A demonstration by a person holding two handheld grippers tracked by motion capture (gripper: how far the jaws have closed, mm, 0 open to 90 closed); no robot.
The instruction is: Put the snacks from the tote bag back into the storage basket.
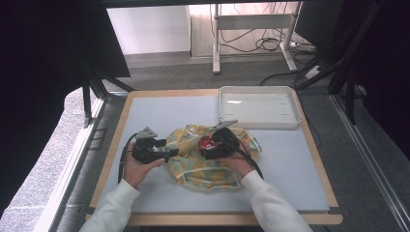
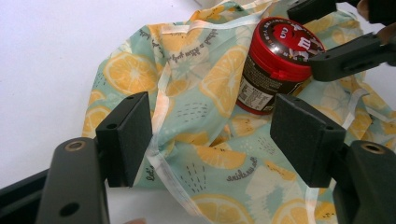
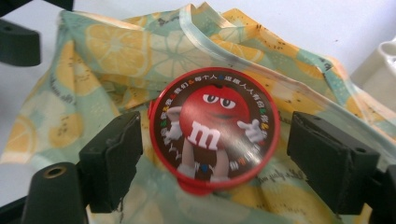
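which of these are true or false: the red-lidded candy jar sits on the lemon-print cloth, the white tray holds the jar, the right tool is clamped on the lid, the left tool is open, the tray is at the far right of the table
1. The red-lidded candy jar sits on the lemon-print fabric cloth. True.
2. The white plastic tray holds the jar. False: the tray looks empty; the jar is on the cloth, nearer the person.
3. The right tool is clamped on the lid. False: its jaws stand apart on either side of the lid with gaps showing.
4. The left tool is open. True: its jaws are spread over the cloth's edge.
5. The tray is at the far right of the table. True.
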